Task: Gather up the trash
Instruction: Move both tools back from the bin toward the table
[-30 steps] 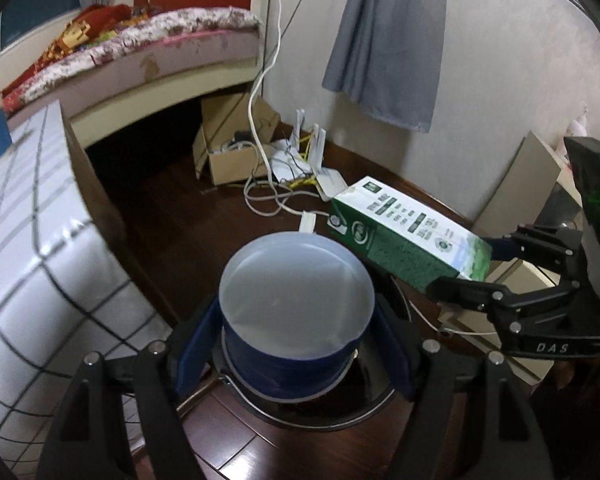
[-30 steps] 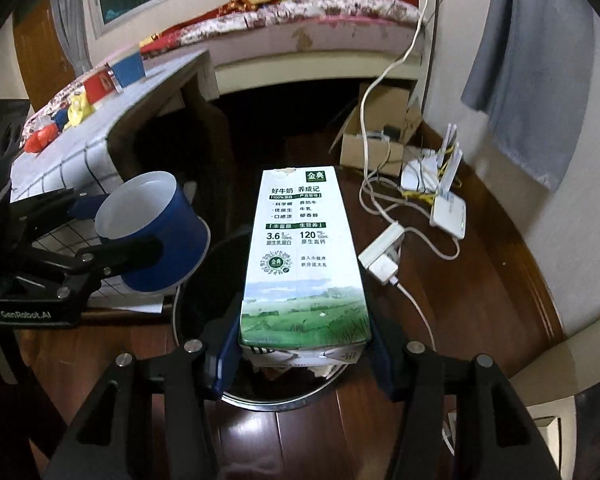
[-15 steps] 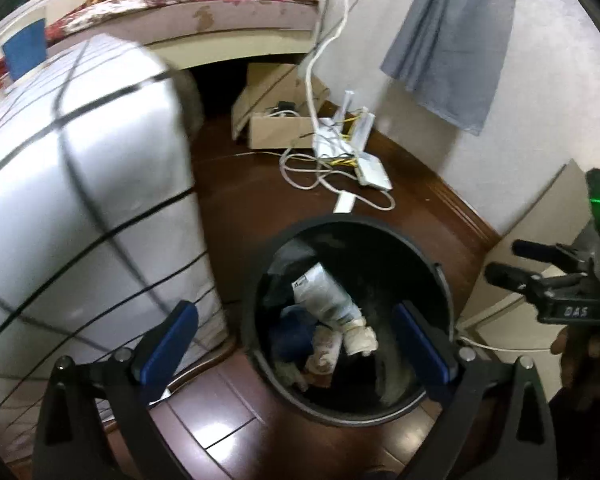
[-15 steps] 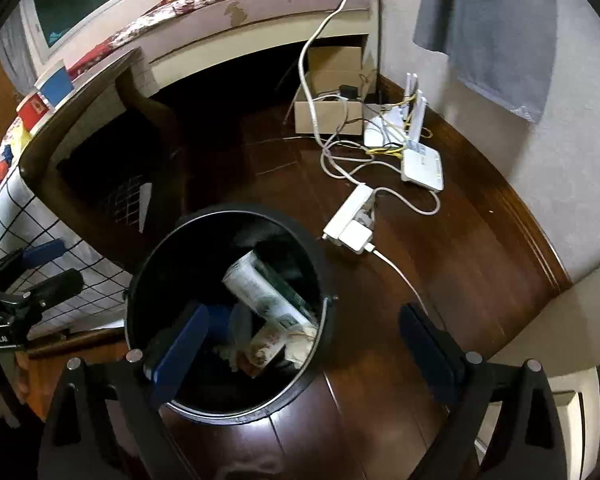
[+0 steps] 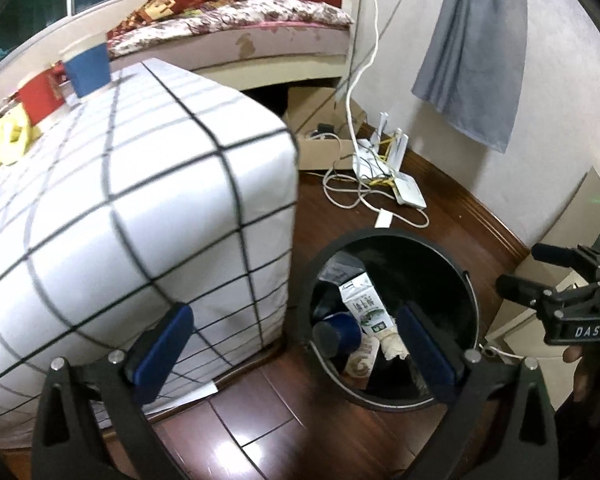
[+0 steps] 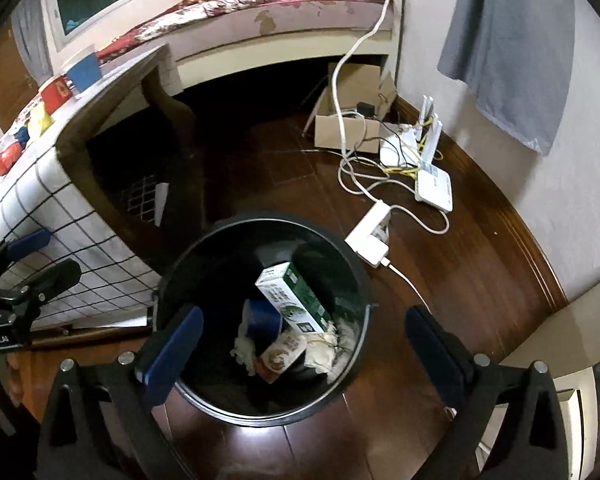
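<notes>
A black round trash bin (image 5: 466, 280) (image 6: 360, 276) stands on the dark wood floor. Inside it lie a green-and-white milk carton (image 5: 366, 306) (image 6: 294, 300), a blue paper cup (image 5: 338, 334) (image 6: 262, 318), a small brown-and-white package (image 6: 282, 354) and crumpled paper. My left gripper (image 5: 296, 344) is open and empty, above the bin's left side. My right gripper (image 6: 300, 344) is open and empty above the bin. On the table stand another blue cup (image 5: 88, 68) (image 6: 84, 70) and a red cup (image 5: 36, 98) (image 6: 54, 92).
A table with a white checked cloth (image 5: 120, 200) (image 6: 16, 200) stands just left of the bin. Cables, a power strip (image 6: 370, 238), white routers (image 5: 408, 190) and a cardboard box (image 6: 348, 128) lie on the floor behind. A bed (image 5: 240, 36) is at the back.
One second ago my left gripper held the blue cup and my right the milk carton over the bin. Both were dropped in; the grippers are open and have pulled back.
</notes>
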A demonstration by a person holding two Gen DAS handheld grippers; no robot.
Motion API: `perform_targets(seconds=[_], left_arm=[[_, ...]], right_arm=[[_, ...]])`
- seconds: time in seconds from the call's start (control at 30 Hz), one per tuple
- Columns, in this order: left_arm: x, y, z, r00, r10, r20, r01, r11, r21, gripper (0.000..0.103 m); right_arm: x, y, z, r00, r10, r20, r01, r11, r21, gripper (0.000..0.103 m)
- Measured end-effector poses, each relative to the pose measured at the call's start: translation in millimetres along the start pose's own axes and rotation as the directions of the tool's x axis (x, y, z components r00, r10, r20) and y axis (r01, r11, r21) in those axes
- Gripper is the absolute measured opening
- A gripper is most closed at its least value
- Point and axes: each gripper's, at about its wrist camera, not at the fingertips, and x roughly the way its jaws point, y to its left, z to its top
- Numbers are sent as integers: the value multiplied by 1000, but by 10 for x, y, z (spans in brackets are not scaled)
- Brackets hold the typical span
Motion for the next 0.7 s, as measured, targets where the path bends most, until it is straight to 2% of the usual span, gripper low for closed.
perform_targets(seconds=[0.43, 0.7], left_arm=[[-416, 249, 14, 995, 64, 72, -61, 997, -37, 102], [-692, 626, -18, 982, 150, 116, -141, 987, -83, 102]], right_arm=[[-330, 549, 165, 993, 79, 83, -73, 994, -75, 102], [-499, 934, 391, 981, 125, 148, -107, 987, -124, 102]])
